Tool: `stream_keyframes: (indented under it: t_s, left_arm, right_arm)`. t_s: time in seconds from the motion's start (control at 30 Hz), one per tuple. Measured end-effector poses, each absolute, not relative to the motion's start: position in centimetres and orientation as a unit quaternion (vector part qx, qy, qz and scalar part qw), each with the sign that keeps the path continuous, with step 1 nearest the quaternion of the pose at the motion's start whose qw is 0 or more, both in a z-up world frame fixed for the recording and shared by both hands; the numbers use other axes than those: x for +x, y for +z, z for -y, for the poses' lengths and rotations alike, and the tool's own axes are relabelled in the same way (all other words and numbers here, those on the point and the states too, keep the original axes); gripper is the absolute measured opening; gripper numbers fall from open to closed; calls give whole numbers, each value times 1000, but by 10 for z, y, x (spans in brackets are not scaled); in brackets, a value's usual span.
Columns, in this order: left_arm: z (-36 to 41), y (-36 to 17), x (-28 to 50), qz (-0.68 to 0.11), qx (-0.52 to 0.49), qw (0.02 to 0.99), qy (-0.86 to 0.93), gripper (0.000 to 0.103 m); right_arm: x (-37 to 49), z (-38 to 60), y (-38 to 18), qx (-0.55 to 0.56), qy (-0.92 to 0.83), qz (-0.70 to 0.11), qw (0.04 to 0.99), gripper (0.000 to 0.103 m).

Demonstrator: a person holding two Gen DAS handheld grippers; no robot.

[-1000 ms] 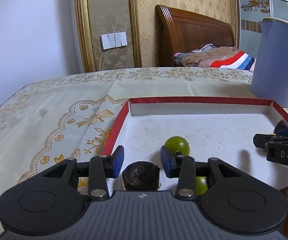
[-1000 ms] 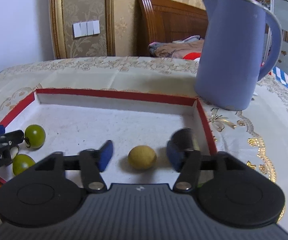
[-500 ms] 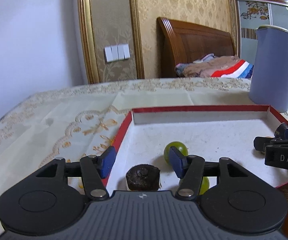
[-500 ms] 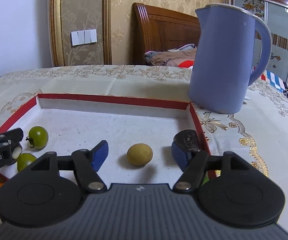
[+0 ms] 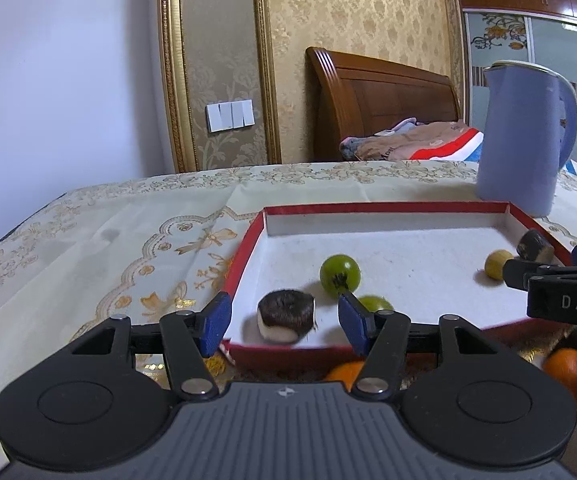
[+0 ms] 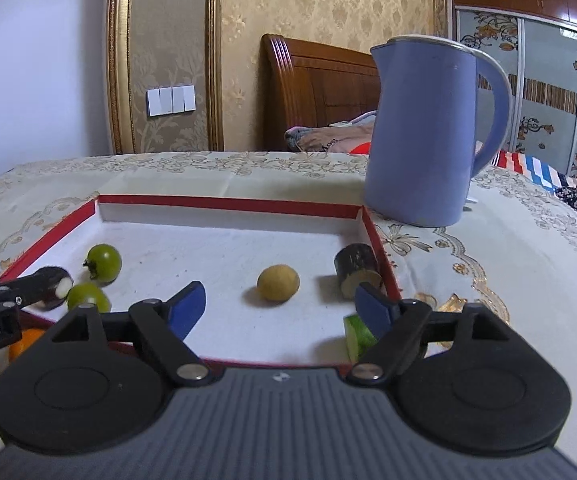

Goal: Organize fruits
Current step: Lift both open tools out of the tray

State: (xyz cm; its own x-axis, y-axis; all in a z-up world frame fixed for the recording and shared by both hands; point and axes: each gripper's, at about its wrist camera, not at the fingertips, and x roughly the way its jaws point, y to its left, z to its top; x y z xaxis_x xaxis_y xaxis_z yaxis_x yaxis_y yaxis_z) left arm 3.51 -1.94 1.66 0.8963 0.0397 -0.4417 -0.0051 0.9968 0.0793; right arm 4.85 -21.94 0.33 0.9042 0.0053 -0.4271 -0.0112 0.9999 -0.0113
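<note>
Holding two round green tomatoes (image 6: 103, 258), a yellow-brown ball fruit (image 6: 278, 282) and dark cut chunks (image 5: 286, 316), the shallow red-rimmed white-lined box (image 6: 228, 204) sits beyond the empty released left gripper (image 5: 284, 318) and the empty right gripper (image 6: 278, 308), whose jaws are opening.

The left gripper (image 5: 284, 326) stood open, pads clear of the dark fruit piece (image 5: 286, 315) lying between them inside the red-rimmed tray (image 5: 244, 256). A green tomato (image 5: 339, 274) sat beyond the right finger (image 5: 353, 323).

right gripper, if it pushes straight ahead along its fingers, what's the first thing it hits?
Probably the yellow round fruit on the floor of the red-rimmed tray, which lies ahead of the right gripper, roughly centred between its opening, empty jaws. Depth is uncertain in the fisheye.
</note>
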Motion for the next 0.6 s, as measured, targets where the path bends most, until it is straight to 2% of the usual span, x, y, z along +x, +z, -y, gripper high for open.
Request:
stream_keyframes:
  t_s: [0.1, 0.2, 0.27, 0.33, 0.6]
  left_arm:
    - [15, 16, 28, -232, 26, 972, 8, 59]
    - [9, 15, 21, -237, 14, 971, 3, 59]
    - [7, 14, 16, -239, 13, 971, 4, 67]
    - [4, 13, 10, -236, 6, 972, 4, 70]
    - [1, 8, -2, -254, 0, 967, -17, 70]
  right_arm:
    - [37, 222, 0, 0, 2, -214, 977, 92]
    - [25, 225, 0, 4, -2, -204, 979, 93]
    - [19, 227, 0, 8, -3, -199, 980, 95]
    - [14, 230, 0, 14, -5, -195, 981, 99]
    - [-4, 233, -1, 18, -10, -184, 983, 100]
